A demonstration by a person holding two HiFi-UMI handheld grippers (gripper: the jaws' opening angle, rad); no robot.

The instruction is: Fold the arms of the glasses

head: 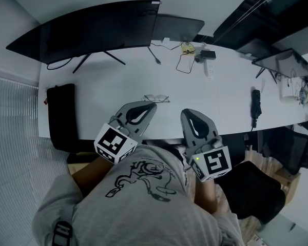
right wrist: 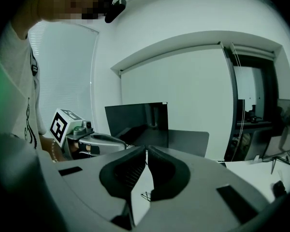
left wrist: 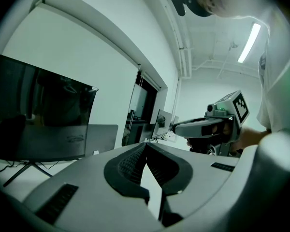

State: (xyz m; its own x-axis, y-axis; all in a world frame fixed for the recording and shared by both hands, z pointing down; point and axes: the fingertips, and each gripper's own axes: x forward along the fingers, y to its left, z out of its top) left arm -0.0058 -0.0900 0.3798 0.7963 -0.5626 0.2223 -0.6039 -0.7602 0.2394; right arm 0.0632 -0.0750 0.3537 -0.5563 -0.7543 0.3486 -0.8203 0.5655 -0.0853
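Observation:
A pair of thin wire-rimmed glasses [head: 156, 98] lies on the white table [head: 118, 81], just beyond both grippers. My left gripper [head: 153, 105] hovers near the table's front edge with its tips close to the glasses. Its jaws are shut and nothing is between them [left wrist: 145, 144]. My right gripper [head: 187, 111] is a little to the right of the glasses, also shut and holding nothing [right wrist: 146, 149]. Through the gap below its jaws a piece of the glasses [right wrist: 146, 196] shows on the table. Each gripper view shows the other gripper alongside: the right gripper [left wrist: 212, 127] and the left gripper [right wrist: 94, 141].
A wide curved monitor [head: 92, 29] and a second dark screen [head: 177, 27] stand at the back. Cables and small devices [head: 187, 55] lie behind the glasses. A black handset [head: 255, 101] lies at right. A black bag [head: 61, 117] hangs off the left edge, with a chair [head: 297, 147] at right.

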